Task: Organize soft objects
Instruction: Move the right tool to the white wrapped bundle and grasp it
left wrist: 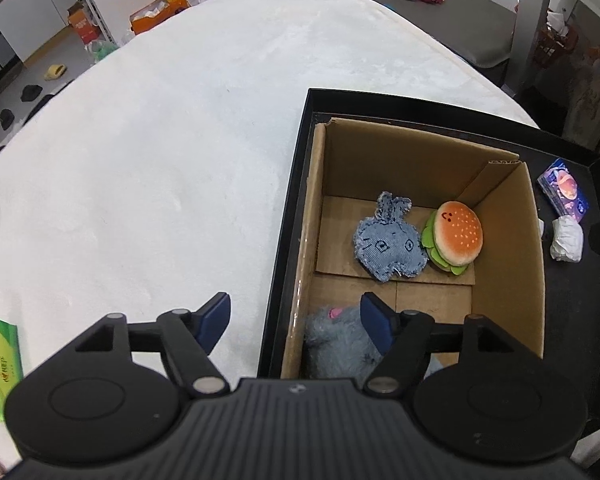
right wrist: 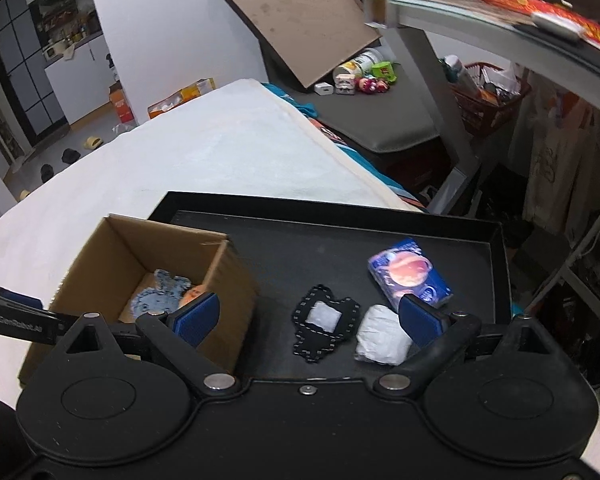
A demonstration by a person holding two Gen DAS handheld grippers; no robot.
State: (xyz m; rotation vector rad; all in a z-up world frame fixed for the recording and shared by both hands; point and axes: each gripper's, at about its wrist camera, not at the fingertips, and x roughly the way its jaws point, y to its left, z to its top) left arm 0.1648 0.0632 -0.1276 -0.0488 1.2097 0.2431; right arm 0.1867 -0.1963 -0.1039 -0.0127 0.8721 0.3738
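while the left gripper (left wrist: 296,318) is hanging wide open and empty over the cardboard box's (left wrist: 512,240) near corner, the right gripper (right wrist: 308,314), also spread wide and empty, is hovering nearer the black patch (right wrist: 326,330) and white wad (right wrist: 382,336), both lying straight ahead on the tray (right wrist: 496,248).

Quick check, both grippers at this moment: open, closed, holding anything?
Left gripper: open, holding nothing, above the cardboard box's near edge.
Right gripper: open, holding nothing, above the black tray.
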